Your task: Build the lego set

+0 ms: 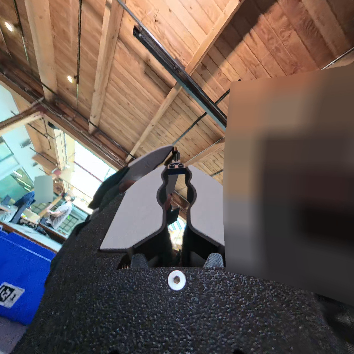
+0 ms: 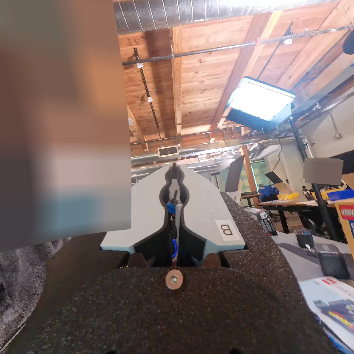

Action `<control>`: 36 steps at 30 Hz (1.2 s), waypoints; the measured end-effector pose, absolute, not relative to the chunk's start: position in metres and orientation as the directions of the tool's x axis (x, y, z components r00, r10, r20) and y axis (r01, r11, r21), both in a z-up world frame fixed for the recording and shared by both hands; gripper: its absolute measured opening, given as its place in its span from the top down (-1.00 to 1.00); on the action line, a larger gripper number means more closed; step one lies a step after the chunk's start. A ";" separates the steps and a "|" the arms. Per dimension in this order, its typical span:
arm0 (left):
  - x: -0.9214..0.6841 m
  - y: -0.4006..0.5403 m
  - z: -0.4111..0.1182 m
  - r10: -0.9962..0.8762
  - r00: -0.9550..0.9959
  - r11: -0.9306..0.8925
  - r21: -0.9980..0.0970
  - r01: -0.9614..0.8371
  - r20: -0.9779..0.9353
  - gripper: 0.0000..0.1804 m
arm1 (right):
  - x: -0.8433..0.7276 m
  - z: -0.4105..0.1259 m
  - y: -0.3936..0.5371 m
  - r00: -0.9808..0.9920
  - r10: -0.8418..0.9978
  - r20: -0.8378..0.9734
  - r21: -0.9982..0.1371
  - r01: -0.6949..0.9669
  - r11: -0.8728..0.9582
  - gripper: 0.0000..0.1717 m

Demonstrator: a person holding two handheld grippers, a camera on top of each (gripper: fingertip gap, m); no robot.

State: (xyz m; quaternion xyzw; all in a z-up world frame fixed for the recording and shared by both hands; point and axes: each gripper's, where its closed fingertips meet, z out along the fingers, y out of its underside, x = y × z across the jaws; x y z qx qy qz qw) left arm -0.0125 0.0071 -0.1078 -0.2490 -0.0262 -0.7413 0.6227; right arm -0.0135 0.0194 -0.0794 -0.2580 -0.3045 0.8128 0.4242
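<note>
Both grippers point up at a wooden ceiling. My left gripper is shut on a small dark blue two-stud plate, pinched across its ends at the fingertips. My right gripper is shut on a small black peg-like piece. In the left wrist view the right gripper's finger comes in from the left, and its black piece hangs just above the plate's studs. In the right wrist view the left gripper's finger shows edge-on through the gap, with the blue plate on it.
A blue bin stands at the lower left. A table on the right carries black cups, a toy box and a printed booklet. A lamp panel hangs overhead. People stand far off at the left. The grippers are tip to tip, or close to it.
</note>
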 end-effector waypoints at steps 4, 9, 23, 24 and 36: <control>0.010 0.004 -0.115 -0.918 -0.102 -0.256 -0.378 0.890 0.383 0.82 | -0.005 -0.094 0.018 -0.530 0.822 -0.210 -0.693 -0.512 -0.507 0.95; 0.010 0.005 -0.119 -0.920 -0.070 -0.240 -0.414 0.878 0.387 0.82 | 0.002 -0.099 0.012 -0.634 0.732 -0.249 -0.619 -0.477 -0.624 0.95; 0.013 0.014 -0.129 -0.910 0.035 -0.212 -0.538 0.816 0.413 0.82 | 0.007 -0.111 0.021 -0.579 0.788 -0.210 -0.706 -0.468 -0.532 0.95; 0.014 0.014 -0.129 -0.910 0.039 -0.212 -0.543 0.812 0.414 0.82 | 0.007 -0.111 0.022 -0.576 0.790 -0.210 -0.707 -0.469 -0.530 0.95; 0.017 0.015 -0.132 -0.908 0.068 -0.209 -0.588 0.782 0.413 0.82 | 0.008 -0.112 0.021 -0.574 0.795 -0.196 -0.715 -0.471 -0.516 0.95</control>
